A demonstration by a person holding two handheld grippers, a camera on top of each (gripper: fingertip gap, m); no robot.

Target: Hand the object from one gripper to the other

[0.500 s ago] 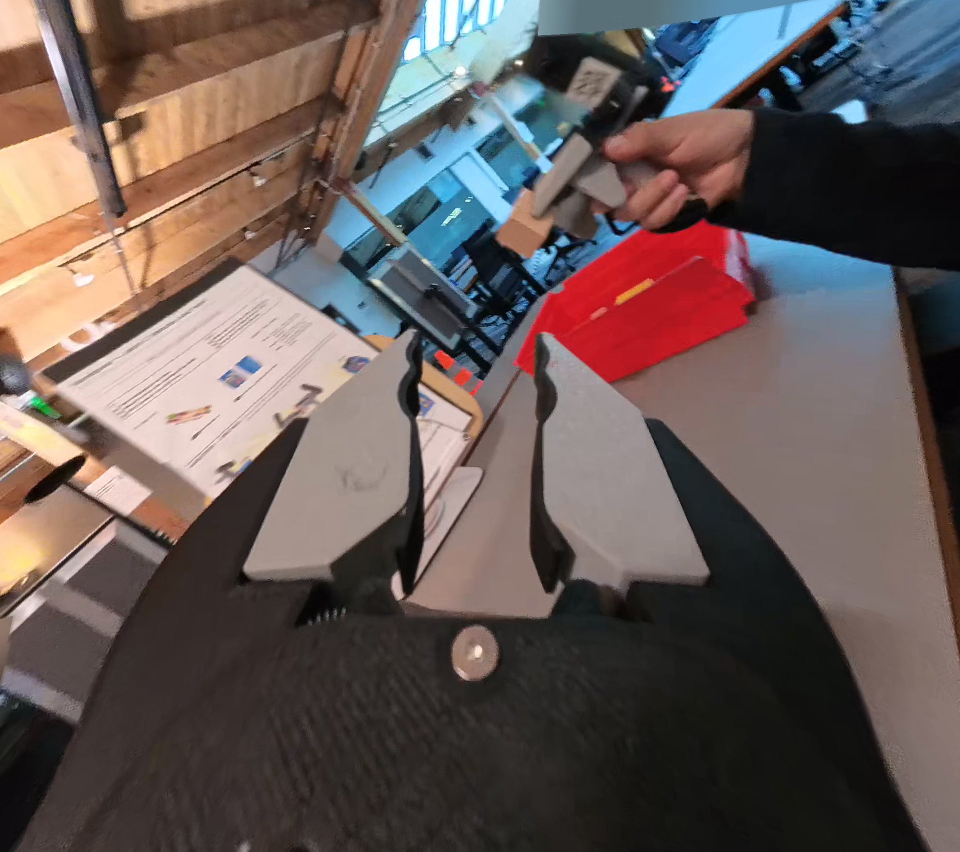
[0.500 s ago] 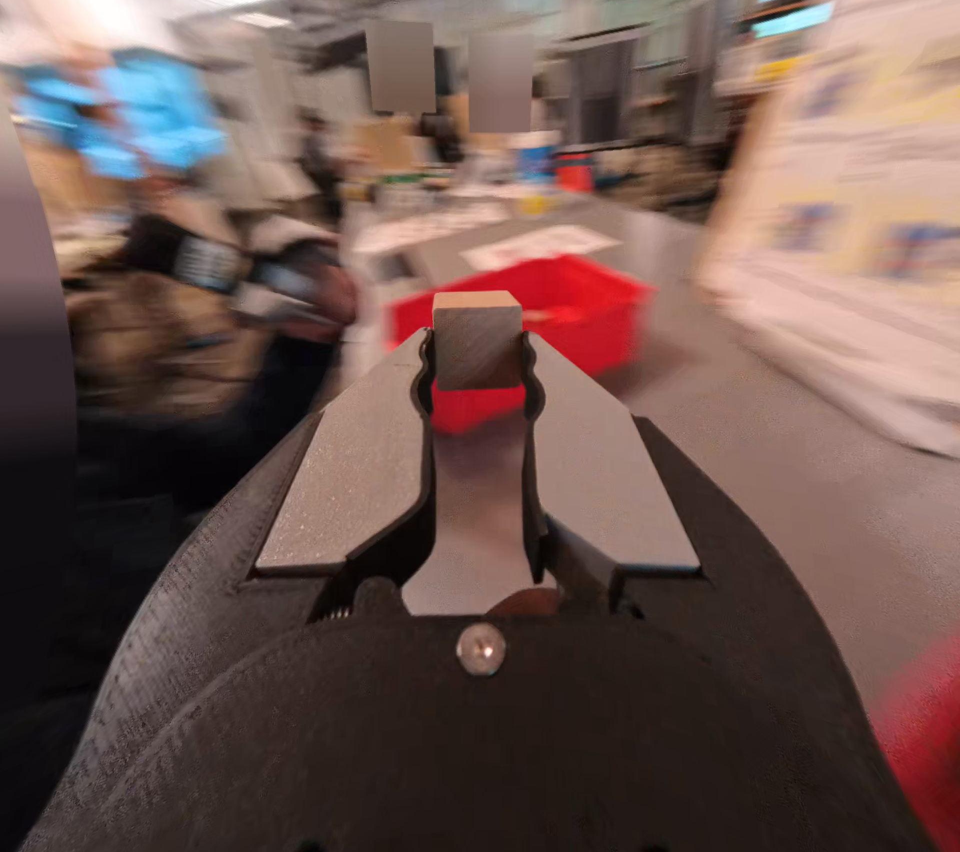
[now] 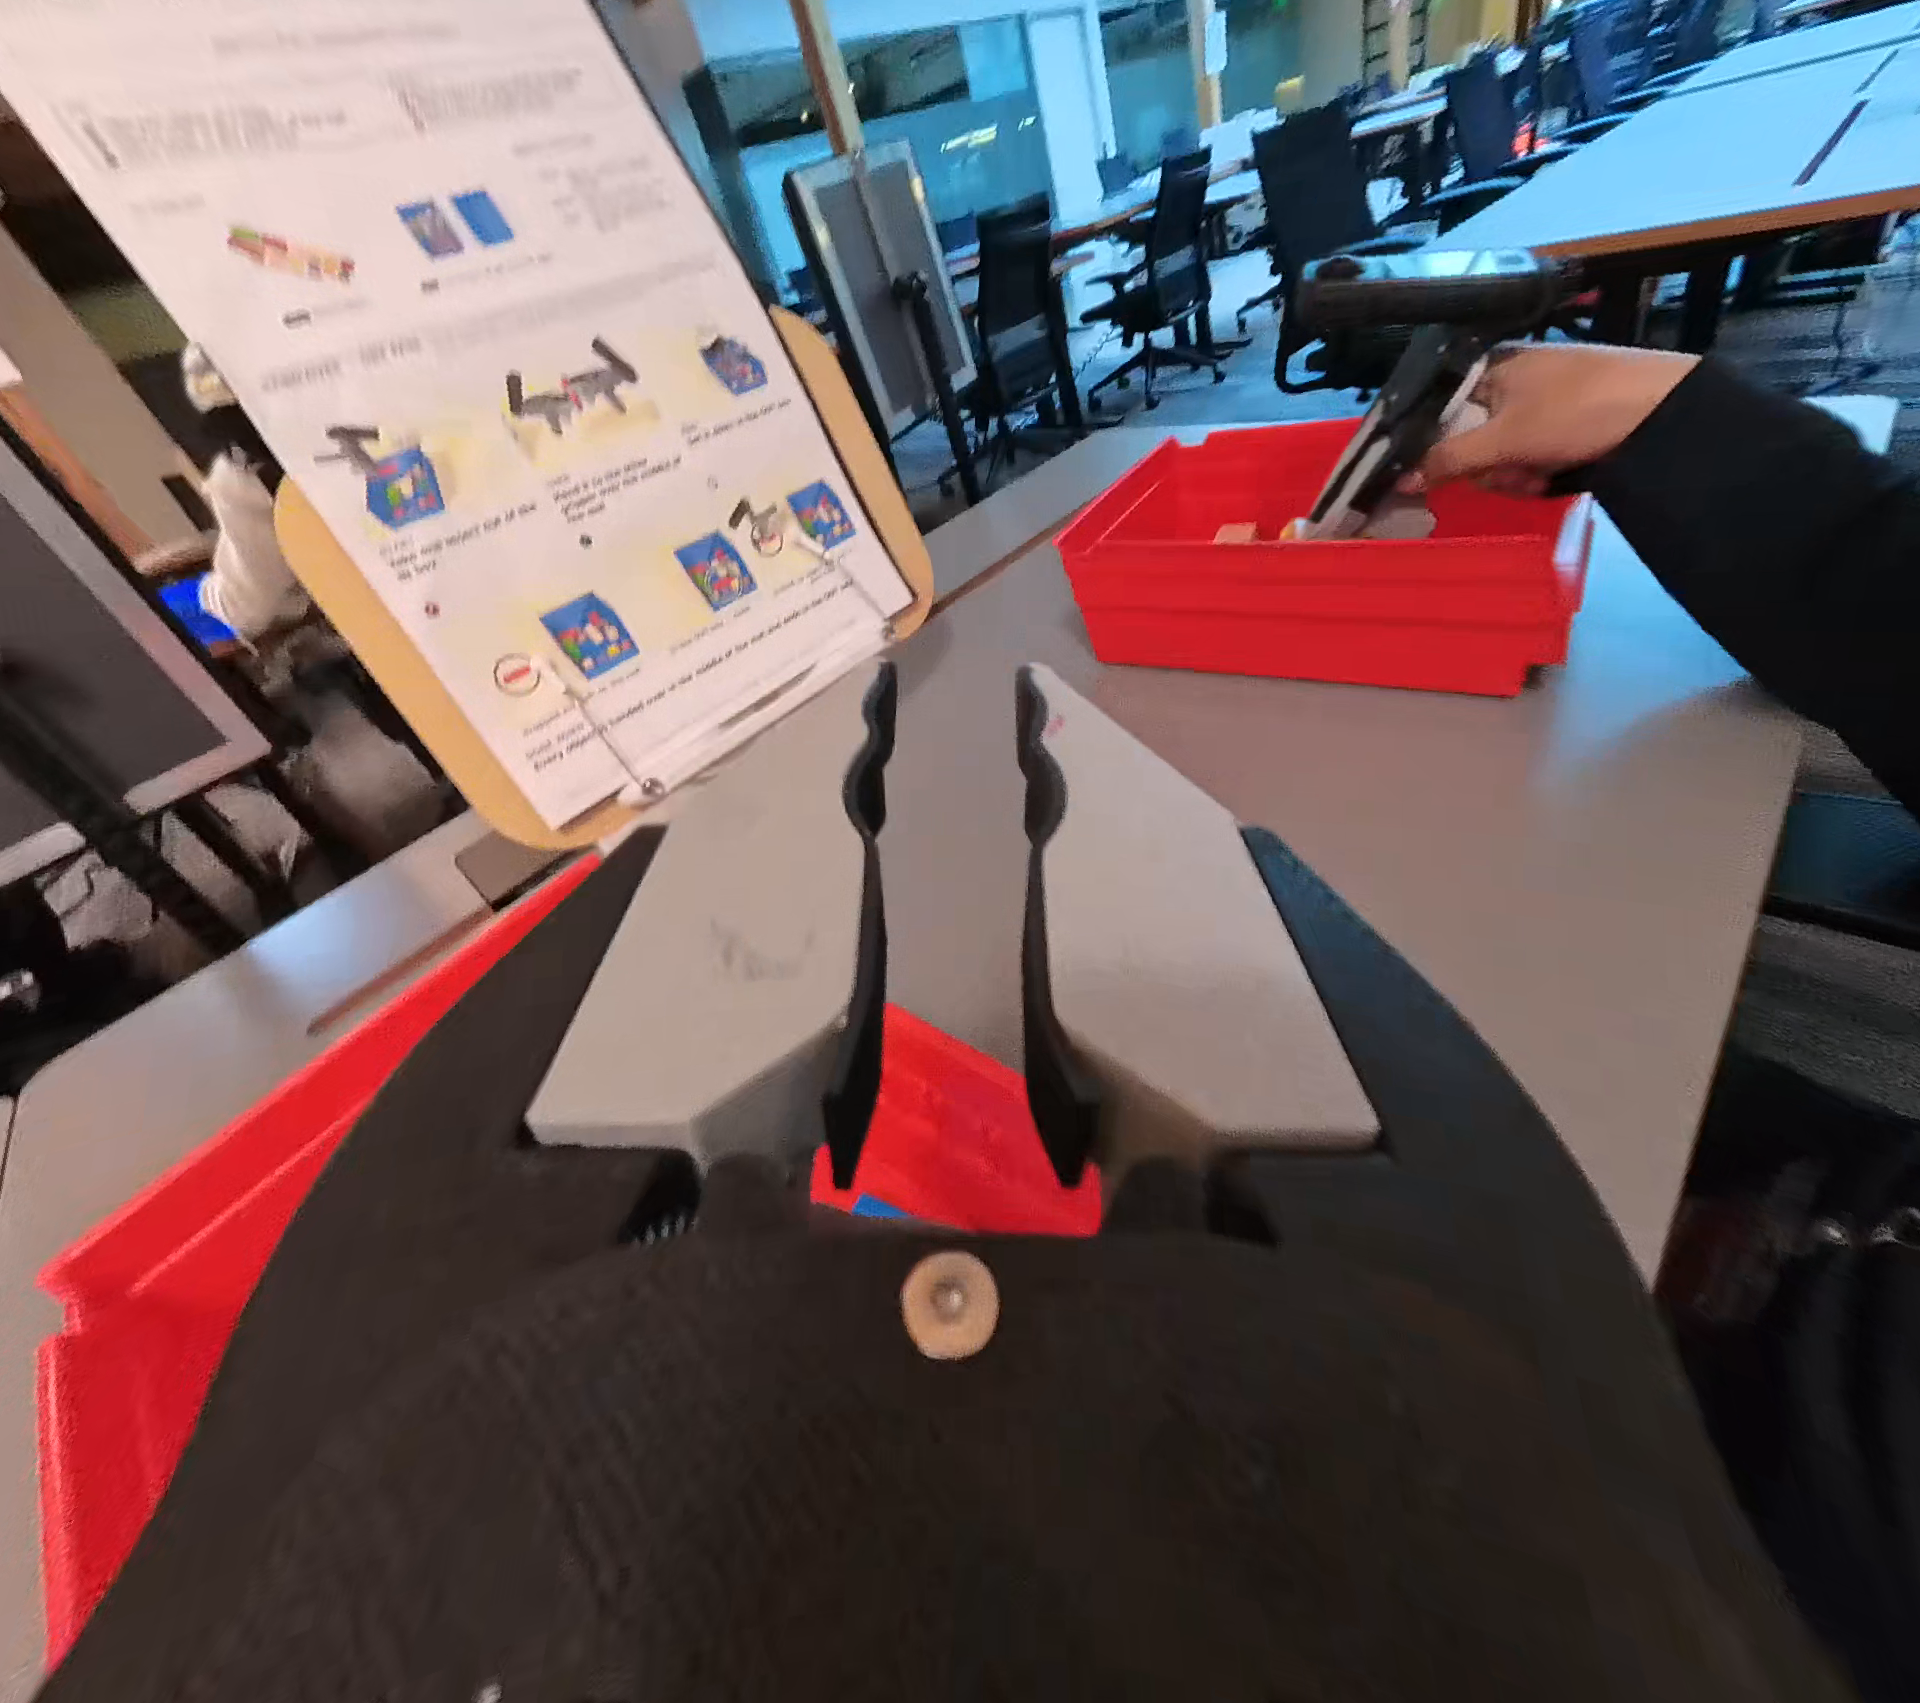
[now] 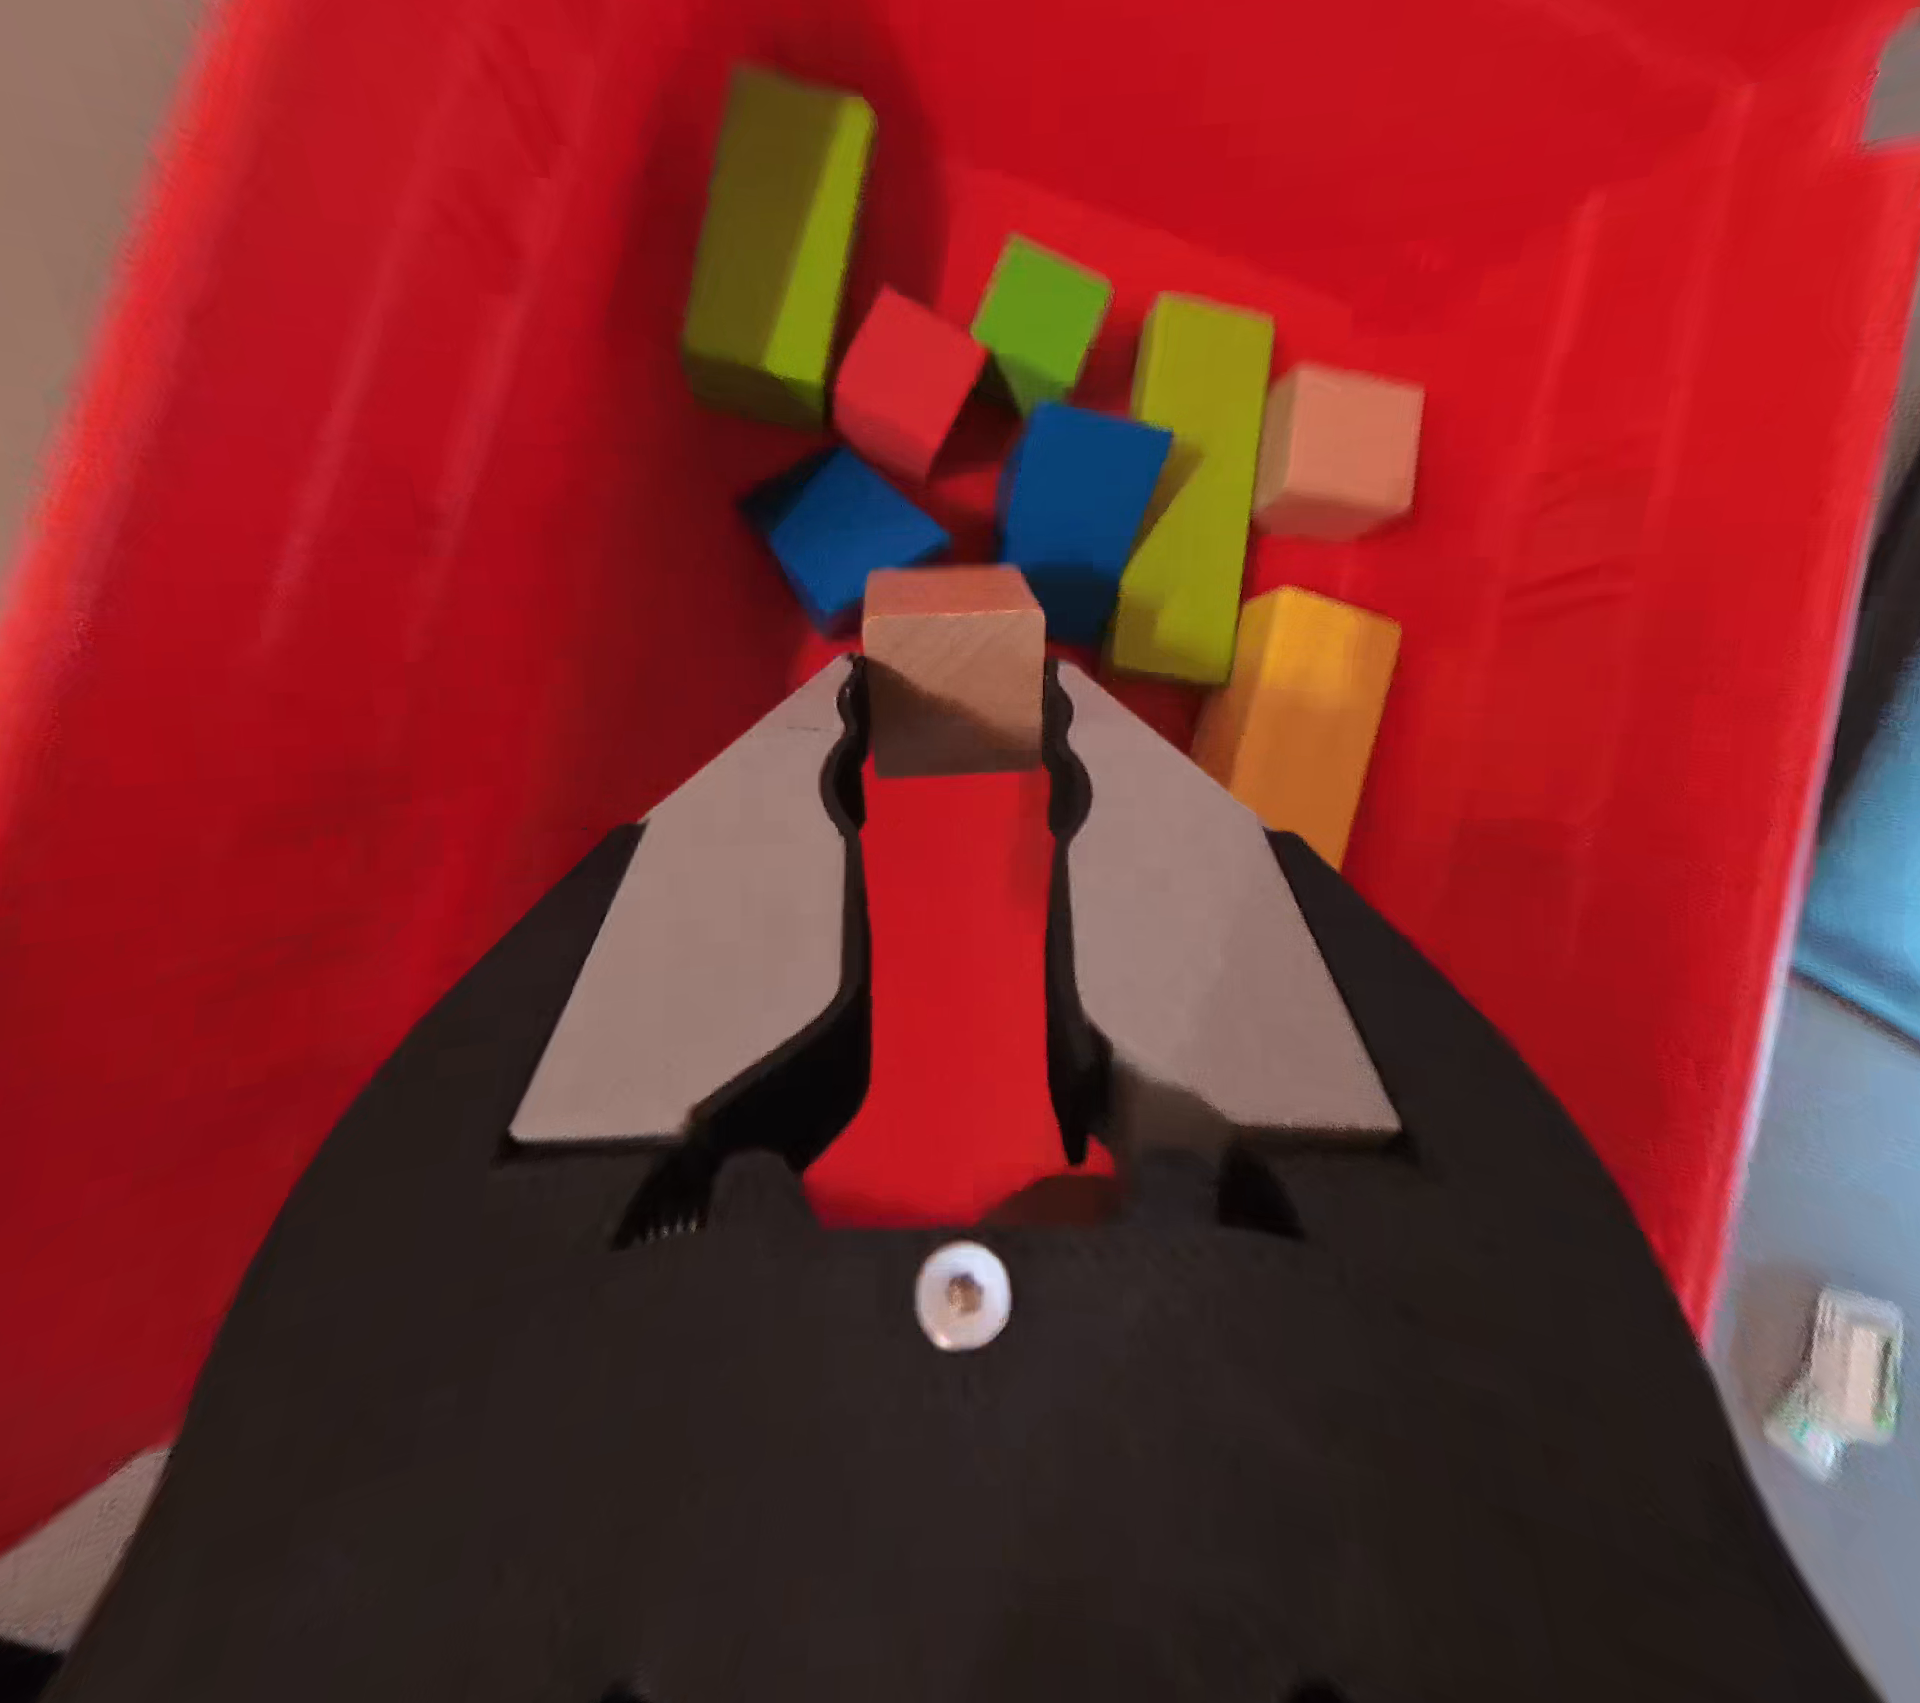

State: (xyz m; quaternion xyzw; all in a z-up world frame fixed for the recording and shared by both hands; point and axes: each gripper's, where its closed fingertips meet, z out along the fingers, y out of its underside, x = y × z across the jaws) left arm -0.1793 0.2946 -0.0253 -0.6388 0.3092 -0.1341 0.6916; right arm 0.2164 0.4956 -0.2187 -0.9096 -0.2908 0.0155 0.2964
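Down from mid-air, the right tongs (image 4: 954, 685) now dip into the red bin (image 4: 416, 406), clamped on the plain wooden cube (image 4: 954, 685). Left tongs (image 3: 951, 708) hang parted, empty. Better to release low, clear of the other blocks (image 4: 1081, 500).

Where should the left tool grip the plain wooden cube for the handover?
Judging by the right wrist view: the right tool clamps the plain wooden cube on its two side faces. The left tool, open and empty, should probably take the free top and bottom faces, approaching head-on toward the protruding front.
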